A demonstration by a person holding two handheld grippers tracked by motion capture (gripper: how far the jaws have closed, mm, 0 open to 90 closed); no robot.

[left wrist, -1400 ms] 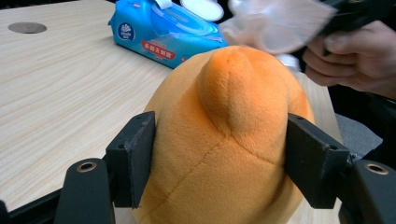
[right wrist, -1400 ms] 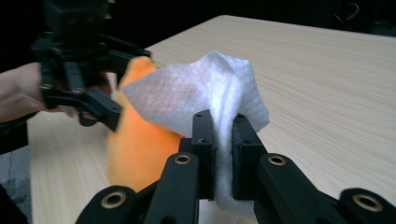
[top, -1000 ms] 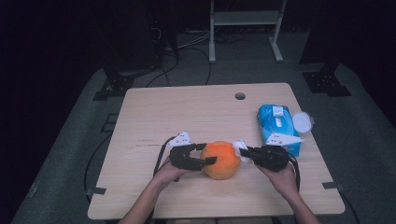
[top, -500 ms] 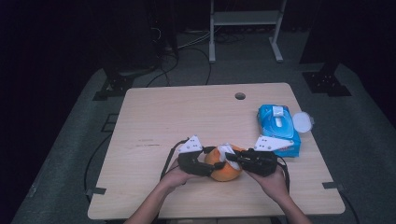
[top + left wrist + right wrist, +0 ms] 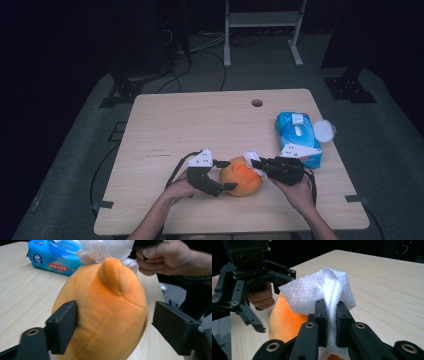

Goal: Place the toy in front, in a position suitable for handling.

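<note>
Your right gripper (image 5: 329, 322) has its jaws pinched tight on a white wipe (image 5: 322, 290), and the loose part of that wipe lies against the top of the orange plush toy (image 5: 241, 176), which sits on the near middle of the counter (image 5: 200, 120). Your left gripper (image 5: 216, 176) comes at the toy from its left with jaws wide, straddling it: in the left gripper view one jaw touches the plush flank and the other stands just clear of the opposite side, so the toy is bracketed, not clamped. As I read it, the wiping has only just started. The wipe is out and in contact with the toy, but only with the upper far side; the near face and flanks look untouched. What remains is for you to steady the toy and work the wipe across the rest of it. The blue wipes pack (image 5: 298, 136) lies at the right, well apart from the toy.
</note>
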